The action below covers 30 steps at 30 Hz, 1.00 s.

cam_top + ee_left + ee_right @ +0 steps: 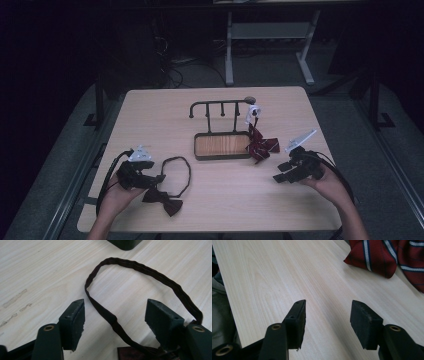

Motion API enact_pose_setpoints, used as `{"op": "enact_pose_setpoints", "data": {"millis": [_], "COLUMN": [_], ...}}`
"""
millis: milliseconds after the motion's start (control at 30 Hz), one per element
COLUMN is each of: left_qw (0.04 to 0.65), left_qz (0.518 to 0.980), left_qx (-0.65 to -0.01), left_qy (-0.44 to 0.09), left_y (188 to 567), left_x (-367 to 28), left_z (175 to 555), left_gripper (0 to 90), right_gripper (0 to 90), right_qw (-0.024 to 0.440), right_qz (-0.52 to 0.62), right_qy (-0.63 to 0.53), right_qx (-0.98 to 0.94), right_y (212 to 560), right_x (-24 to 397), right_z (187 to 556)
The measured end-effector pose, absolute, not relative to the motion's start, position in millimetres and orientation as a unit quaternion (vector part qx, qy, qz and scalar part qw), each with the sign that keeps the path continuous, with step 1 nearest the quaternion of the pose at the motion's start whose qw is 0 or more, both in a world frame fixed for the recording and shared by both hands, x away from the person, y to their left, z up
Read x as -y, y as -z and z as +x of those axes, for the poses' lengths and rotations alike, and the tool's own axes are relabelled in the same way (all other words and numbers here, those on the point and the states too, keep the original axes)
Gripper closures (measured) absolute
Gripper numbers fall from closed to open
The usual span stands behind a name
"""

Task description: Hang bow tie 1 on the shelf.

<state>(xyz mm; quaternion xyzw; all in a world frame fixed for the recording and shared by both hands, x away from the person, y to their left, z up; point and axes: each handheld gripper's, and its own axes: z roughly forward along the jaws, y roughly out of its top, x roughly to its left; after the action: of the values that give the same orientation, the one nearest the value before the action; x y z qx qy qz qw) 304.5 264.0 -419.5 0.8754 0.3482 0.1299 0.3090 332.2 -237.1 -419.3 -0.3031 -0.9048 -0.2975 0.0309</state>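
Plainly, we saw our left gripper point(115, 322) jaws wide astride the bow tie strap point(105, 312), unclenched; our right gripper point(327, 322) jaws gaped over bare worktop point(287, 277).

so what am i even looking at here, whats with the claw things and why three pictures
A person sits at a wooden table and holds a hand-held gripper in each hand: a black tool with two jaws that pinch. The high view looks down on the table from above. The other two pictures come from small cameras that ride on each gripper and look along its jaws.

On the table lie a dark bow tie with a neck strap, a small rack with a wooden tray base, and a red striped bow tie beside that rack.

The left gripper is open, its jaws either side of the strap without pinching it. The right gripper is open over bare wood, holding nothing.
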Motion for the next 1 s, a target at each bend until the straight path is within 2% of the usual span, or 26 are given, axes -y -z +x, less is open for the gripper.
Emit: {"op": "enact_pose_setpoints", "data": {"millis": [700,1000], "left_qw": [0.241,0.219], "left_qz": [0.9,0.905], "left_qx": [-0.348,-0.356], "left_qy": [-0.103,-0.084], "left_y": [421.2,433.8], "left_x": [-250.2,-249.4], "left_z": [352.7,367.4], "left_gripper": [53.6,58.4], "right_gripper": [43.9,43.9], "right_qw": [0.024,0.022], "right_qz": [-0.311,-0.312], "right_qy": [0.302,0.303], "right_qx": [0.901,0.9], "right_y": [423.3,423.2], "right_x": [242.0,244.2], "right_z": [319.7,318.8]}}
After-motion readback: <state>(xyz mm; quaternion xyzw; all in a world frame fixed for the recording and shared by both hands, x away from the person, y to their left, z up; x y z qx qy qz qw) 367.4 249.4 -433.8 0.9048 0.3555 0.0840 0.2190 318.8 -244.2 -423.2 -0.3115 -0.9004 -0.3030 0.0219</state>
